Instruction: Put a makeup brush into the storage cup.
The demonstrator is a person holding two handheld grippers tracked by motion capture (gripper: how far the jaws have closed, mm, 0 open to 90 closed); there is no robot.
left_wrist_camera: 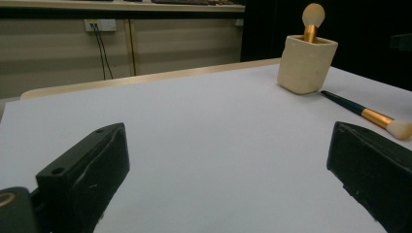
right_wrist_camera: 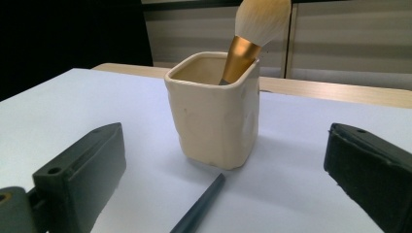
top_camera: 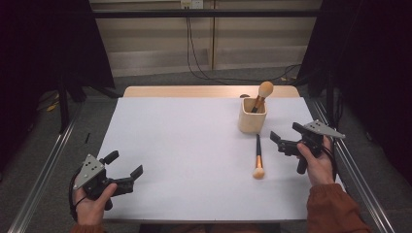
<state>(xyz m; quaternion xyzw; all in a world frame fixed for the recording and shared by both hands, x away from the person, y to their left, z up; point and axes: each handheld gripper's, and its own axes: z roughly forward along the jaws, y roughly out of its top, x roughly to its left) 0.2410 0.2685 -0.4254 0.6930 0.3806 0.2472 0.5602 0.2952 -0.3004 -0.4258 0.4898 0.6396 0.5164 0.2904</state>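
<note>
A cream square cup [top_camera: 252, 115] stands at the table's far right, with a gold-ferruled makeup brush [top_camera: 263, 94] leaning upright in it, bristles up. A second brush [top_camera: 258, 158] lies flat just in front of the cup, its bristles toward me. My right gripper [top_camera: 286, 132] is open to the right of that lying brush, pointing at the cup [right_wrist_camera: 214, 111], with the dark handle [right_wrist_camera: 199, 206] low between its jaws. At the near left my left gripper [top_camera: 125, 163] rests open with nothing in it. It faces the cup [left_wrist_camera: 307, 64] and the lying brush [left_wrist_camera: 369, 115] across the table.
The white tabletop [top_camera: 184, 145] has a wooden strip [top_camera: 209, 91] along its far edge. Metal rails [top_camera: 43, 174] run down both sides. Black cables [top_camera: 194, 58] hang from a wall socket beyond the table, and dark curtains flank it.
</note>
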